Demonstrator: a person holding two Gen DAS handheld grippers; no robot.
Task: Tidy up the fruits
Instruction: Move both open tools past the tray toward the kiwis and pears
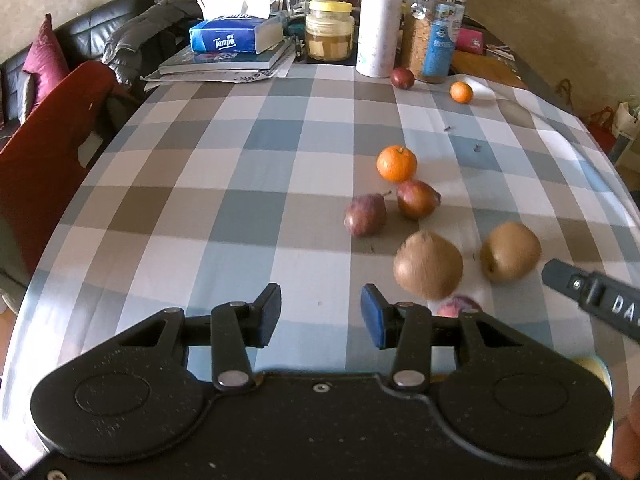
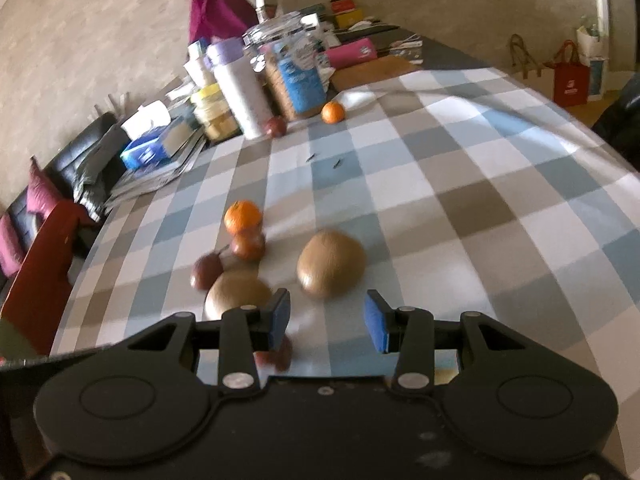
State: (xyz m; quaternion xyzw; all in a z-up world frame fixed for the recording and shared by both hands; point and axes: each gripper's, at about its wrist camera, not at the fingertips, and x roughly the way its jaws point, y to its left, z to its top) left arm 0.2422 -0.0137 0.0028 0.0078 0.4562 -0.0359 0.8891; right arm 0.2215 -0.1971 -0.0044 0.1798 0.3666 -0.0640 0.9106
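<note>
A: Fruits lie loose on a checked tablecloth (image 1: 208,184), none yet gathered. Nearest the camera: two brown pears, one (image 1: 428,270) just beside the other (image 1: 510,252).

B: And behind them?

A: Two red pears (image 1: 365,216) (image 1: 418,199) almost touching, with an orange (image 1: 396,163) just beyond. Far back, a dark red fruit (image 1: 402,78) and a small orange (image 1: 461,92) sit by the jars and bottle (image 1: 378,20). Another reddish fruit (image 1: 458,306) peeks from behind the left gripper's frame.

B: The grippers?

A: The left gripper (image 1: 320,316) hovers with its jaws apart, nothing between them. The right gripper (image 2: 326,320) likewise stands apart and empty, one brown pear (image 2: 331,268) just ahead of it.

B: Progress?

A: Judging by the scatter, sorting has barely begun. No bowl or tray shows in either view, so where the fruit should go cannot be told.

B: Room to work?

A: Plenty. The cloth's left half and the right side are bare. The table's left edge curves close to a red chair (image 1: 48,152), and round fruit could roll that way. The back is crowded with books (image 1: 224,62), tissues (image 1: 236,34) and jars, leaving little clearance around the two far fruits.
</note>
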